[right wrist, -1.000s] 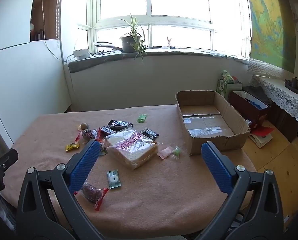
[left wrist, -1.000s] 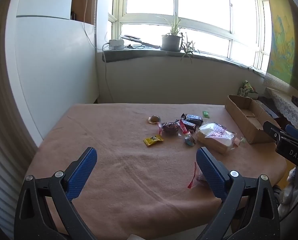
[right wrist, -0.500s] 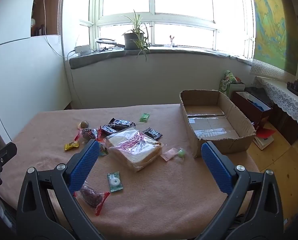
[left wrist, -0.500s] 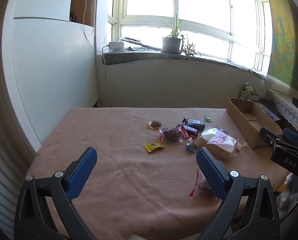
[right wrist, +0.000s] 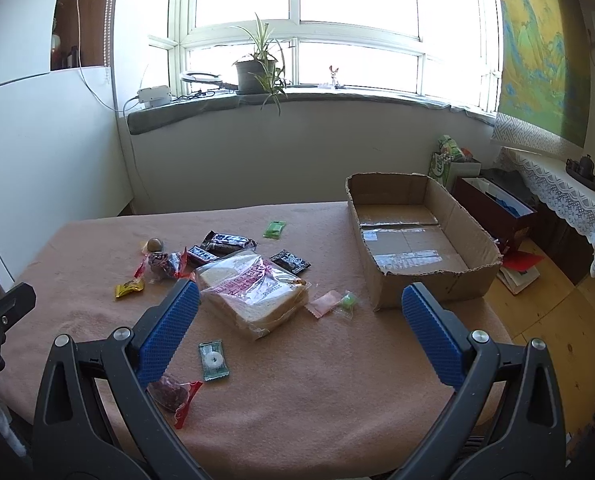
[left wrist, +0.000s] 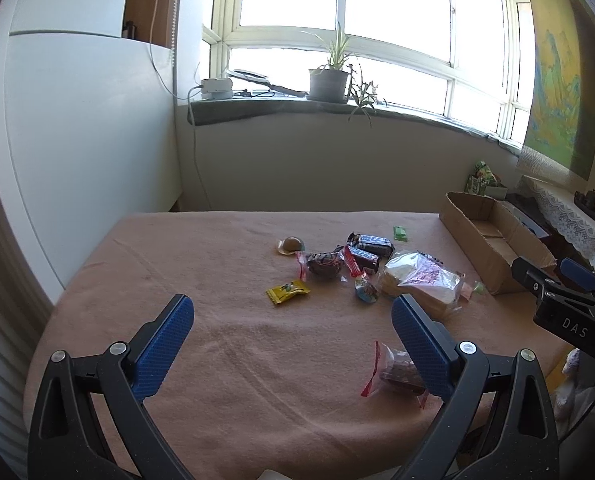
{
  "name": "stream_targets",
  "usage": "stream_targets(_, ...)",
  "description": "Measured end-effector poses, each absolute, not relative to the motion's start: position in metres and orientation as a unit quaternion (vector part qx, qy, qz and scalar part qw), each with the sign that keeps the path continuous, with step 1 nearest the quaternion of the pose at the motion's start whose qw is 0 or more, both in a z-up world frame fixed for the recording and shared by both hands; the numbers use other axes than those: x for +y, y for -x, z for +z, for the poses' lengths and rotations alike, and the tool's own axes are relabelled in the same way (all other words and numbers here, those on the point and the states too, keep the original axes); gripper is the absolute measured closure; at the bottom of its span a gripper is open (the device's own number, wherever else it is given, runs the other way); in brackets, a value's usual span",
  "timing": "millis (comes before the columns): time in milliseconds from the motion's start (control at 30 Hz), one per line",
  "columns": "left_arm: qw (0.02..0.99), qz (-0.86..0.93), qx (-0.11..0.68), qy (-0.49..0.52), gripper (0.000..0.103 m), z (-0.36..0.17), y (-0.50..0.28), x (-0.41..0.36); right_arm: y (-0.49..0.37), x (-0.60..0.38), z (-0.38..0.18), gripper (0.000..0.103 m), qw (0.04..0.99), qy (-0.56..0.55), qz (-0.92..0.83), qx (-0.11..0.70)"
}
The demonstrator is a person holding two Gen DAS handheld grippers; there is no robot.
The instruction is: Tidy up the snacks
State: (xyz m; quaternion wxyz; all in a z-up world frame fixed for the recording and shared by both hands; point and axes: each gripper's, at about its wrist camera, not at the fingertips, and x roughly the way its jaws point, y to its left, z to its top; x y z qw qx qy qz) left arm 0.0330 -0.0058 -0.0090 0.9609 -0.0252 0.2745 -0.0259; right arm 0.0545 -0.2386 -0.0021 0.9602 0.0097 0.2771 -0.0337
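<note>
Left gripper point(left wrist: 291, 312) wide open, blue pads spread, nothing between them, hovering level and facing forward. Right gripper point(right wrist: 297, 302) same: jaws wide apart, empty, held level. Each shows at the edge of the other's view, side by side.

I see the table point(right wrist: 337, 400) with a pink cloth; on it lie a bread bag point(right wrist: 253, 292), scattered candies point(right wrist: 213, 356) and a cardboard box point(right wrist: 417, 276)
</note>
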Motion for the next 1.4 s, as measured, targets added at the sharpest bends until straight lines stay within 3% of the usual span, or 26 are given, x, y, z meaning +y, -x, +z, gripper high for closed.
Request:
stream_targets(933, 0.958, -0.033, 0.284, 0.027, 0.004, -0.013, -0.038, -0.010, -0.060, -0.241, -0.007, 0.000, 0.959, -0.011, -0.034, 0.280)
stream_targets(1400, 0.942, -0.066, 0.327, 0.044, 0.007, -0.030, -0.037, -0.009, -0.057, -0.270, -0.031, 0.000, 0.950, -0.014, -0.021, 0.310)
